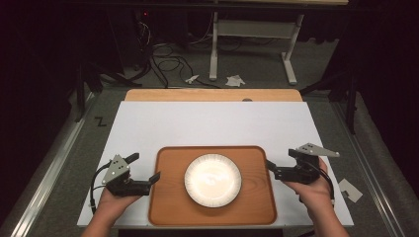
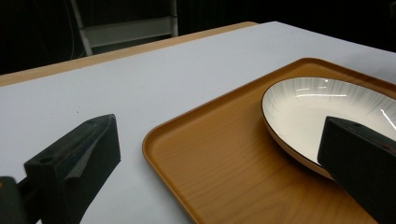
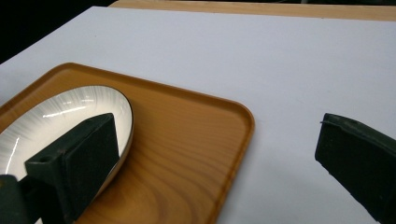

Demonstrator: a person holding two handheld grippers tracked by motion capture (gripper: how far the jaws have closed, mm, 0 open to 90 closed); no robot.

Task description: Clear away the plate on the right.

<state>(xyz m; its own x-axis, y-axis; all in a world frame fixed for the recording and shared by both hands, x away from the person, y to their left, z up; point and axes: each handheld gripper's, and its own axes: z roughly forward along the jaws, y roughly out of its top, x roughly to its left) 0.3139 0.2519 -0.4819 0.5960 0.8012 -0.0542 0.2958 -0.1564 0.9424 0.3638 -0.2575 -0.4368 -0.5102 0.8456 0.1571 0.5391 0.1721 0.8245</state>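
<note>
Hands held each tool released: the left tool [image 1: 146,168] straddled the tray [image 1: 168,197] edge at nine o'clock, the right tool [image 1: 280,161] at three o'clock. A white plate [image 1: 213,179] sat mid-tray on the white tabletop [image 1: 207,123].

1. White table top [image 1: 207,123] bare across the upper half of the frame: free passage.
2. Wooden tray [image 1: 168,197] blocks lower centre; plate [image 1: 213,179] sits in its middle.
3. Narrow bare strips lower left and lower right, beside the tray.
</note>
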